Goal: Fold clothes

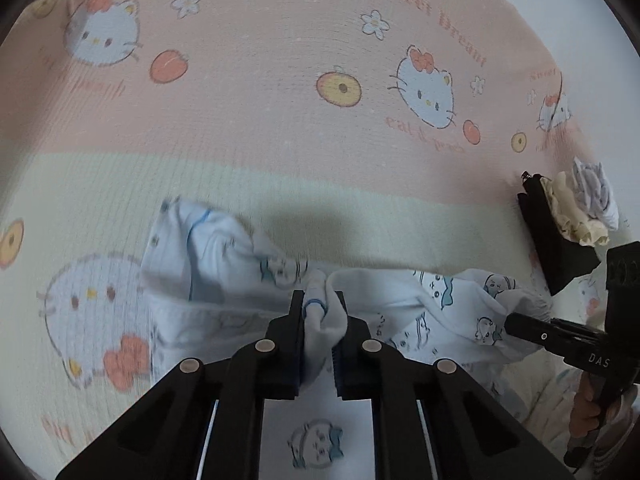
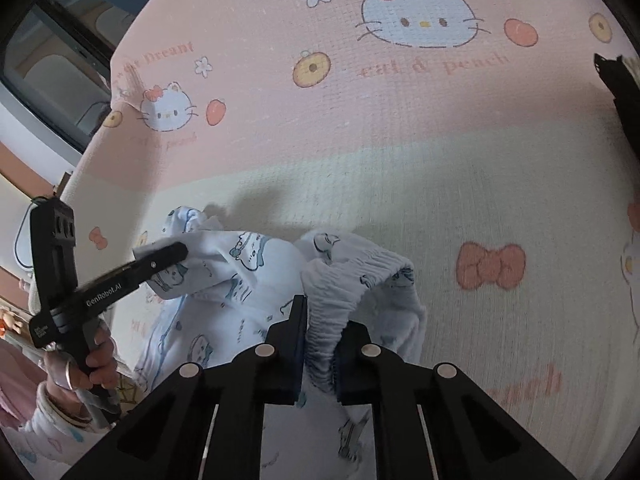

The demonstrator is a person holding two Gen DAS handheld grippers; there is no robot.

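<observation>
A: What is seen nearest in the left wrist view?

B: The left tool (image 1: 320, 304) is seen clamped on a bunched fold of the pale blue printed baby garment (image 1: 224, 248), with cloth pinched between its pads. The rest of the garment is spread crumpled across the bed sheet (image 1: 280, 184), just ahead of the fingers.

A: And the right side?

B: The right tool (image 2: 322, 312) is closed on the gathered elastic waistband (image 2: 352, 276) of the same garment, which is drawn up between its pads. In that view the left tool is also seen from the side, its tip buried in the cloth, and a hand (image 2: 94, 364) is wrapped round its grip.

A: Where is the garment placed?

B: It is lain on the cream band of the sheet, stretched between the two tools.

A: What is shown beyond it?

B: A pink band printed with cat faces (image 2: 416, 16), peaches and flowers is seen farther back. At the right edge of the left view, a black object (image 1: 552, 236) with pale cloth bundled on it is rested on the bed.
</observation>
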